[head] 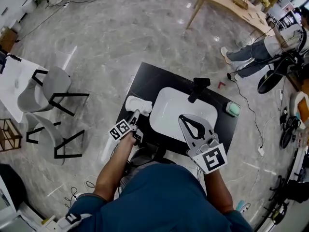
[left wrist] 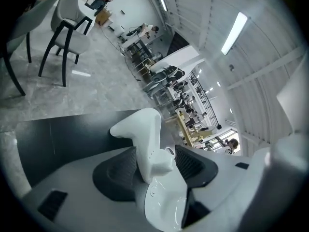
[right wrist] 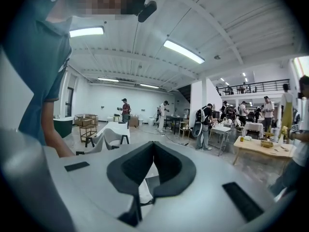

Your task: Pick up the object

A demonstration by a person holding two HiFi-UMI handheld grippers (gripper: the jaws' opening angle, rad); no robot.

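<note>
A white curved plastic object [head: 139, 104] lies on the black table [head: 145, 79], just left of a white basin [head: 169, 105]. My left gripper [head: 134, 114] reaches it from the near side. In the left gripper view the white object [left wrist: 145, 139] lies between the spread dark pads [left wrist: 118, 170] of the left gripper [left wrist: 154, 162], with a gap showing on the right side. The jaws are open around it. My right gripper [head: 182, 118] hovers over the basin's near edge. Its tips meet in the right gripper view [right wrist: 153, 144], so it is shut, with nothing in it.
A black fixture [head: 198, 88] stands at the basin's far rim. A pale green item [head: 233, 109] sits at the table's right edge. Two grey chairs [head: 48, 91] stand to the left. A wooden table [head: 227, 1] and a seated person [head: 256, 50] are far right.
</note>
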